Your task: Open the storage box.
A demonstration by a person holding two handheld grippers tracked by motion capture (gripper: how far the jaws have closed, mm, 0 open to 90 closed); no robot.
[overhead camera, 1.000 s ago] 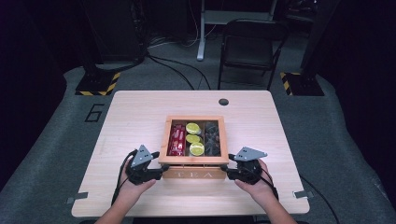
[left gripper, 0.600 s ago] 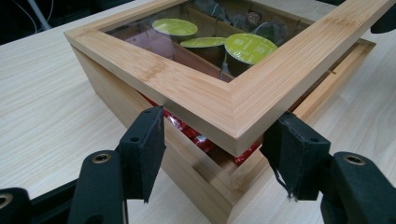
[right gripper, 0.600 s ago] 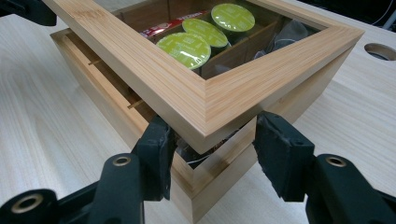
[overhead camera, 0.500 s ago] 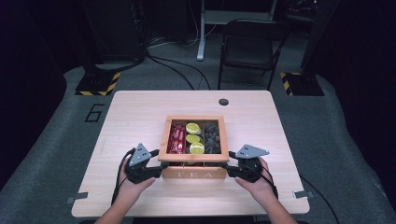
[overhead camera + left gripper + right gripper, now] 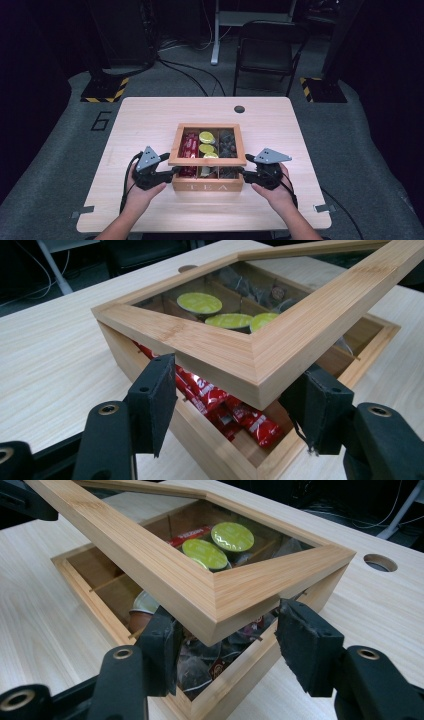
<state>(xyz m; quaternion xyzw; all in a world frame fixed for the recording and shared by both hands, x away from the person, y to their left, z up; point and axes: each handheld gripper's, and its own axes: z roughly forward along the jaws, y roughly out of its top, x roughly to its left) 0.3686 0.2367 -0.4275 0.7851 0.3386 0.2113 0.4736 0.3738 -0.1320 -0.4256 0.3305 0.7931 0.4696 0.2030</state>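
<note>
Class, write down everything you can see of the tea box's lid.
The lid is a light wooden frame around a clear pane, with mitred corners. It is raised at the front and tilted over the open box. The left gripper and right gripper each straddle a front corner, jaws apart.

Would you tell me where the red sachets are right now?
The red sachets lie in the tea box's left compartment, beside the green capsules, under the raised lid.

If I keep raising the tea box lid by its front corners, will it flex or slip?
The lid looks like a thick wooden frame around a clear pane, so probably stiff. Its smooth mitred corners sit between open jaws of the left gripper and right gripper, so it could slide off sideways.
</note>
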